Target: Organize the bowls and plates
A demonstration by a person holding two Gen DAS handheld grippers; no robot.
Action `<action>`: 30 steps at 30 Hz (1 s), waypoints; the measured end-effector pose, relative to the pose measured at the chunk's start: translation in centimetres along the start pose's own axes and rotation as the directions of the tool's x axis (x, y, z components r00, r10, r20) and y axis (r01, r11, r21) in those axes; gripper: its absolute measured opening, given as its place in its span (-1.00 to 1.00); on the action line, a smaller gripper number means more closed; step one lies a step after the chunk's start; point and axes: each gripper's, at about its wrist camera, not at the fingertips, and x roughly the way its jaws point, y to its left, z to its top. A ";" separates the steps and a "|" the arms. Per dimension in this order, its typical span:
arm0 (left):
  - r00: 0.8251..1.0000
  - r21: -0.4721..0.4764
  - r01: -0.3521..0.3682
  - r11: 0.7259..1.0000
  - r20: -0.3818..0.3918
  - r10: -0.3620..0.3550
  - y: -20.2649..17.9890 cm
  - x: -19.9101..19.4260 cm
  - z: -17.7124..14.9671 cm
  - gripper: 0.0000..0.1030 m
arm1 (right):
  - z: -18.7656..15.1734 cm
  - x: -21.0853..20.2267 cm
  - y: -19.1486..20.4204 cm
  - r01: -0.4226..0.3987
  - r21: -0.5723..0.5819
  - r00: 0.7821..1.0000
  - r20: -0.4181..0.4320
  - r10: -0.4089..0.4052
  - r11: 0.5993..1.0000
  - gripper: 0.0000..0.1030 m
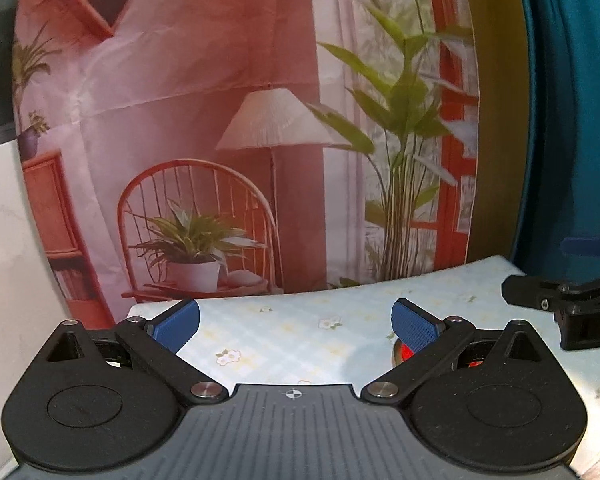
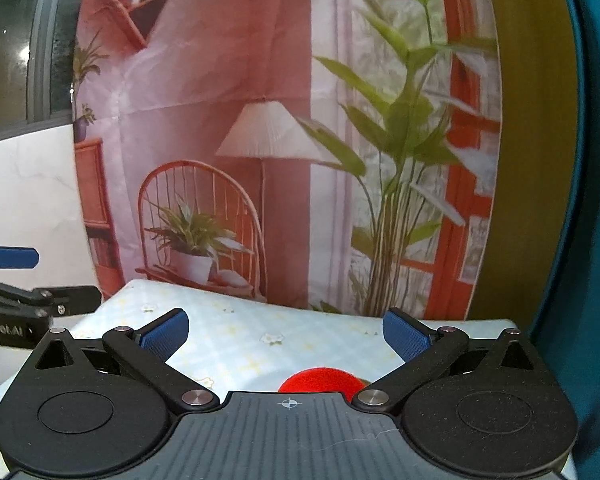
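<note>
Blue-padded left hand-held gripper (image 1: 296, 326) and right hand-held gripper (image 2: 286, 332) are hovering spread and empty over the floral-clothed bench (image 1: 300, 332), likely freeing a red round dish (image 2: 320, 380).

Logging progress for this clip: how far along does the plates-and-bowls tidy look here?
Hard to judge. Both the left gripper and the right gripper are open and empty, so nothing is in hand. Only a red item shows, partly hidden, on the floral tablecloth; no stack is visible, so what remains is unclear.
</note>
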 end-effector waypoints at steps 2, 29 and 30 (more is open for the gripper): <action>1.000 -0.020 -0.003 1.000 0.016 0.004 0.5 -1.2 0.0 1.00 | 0.3 -1.0 0.6 0.009 -0.003 1.000 0.011 -0.009 1.000 0.99; 0.997 -0.065 -0.061 0.996 0.045 0.064 1.2 -5.7 -0.3 1.00 | 0.6 -5.0 0.9 0.039 0.055 0.998 0.043 -0.041 0.998 0.99; 0.997 -0.063 -0.063 0.996 0.045 0.065 1.1 -5.7 -0.3 1.00 | 0.5 -5.1 0.9 0.039 0.056 0.998 0.043 -0.042 0.998 0.99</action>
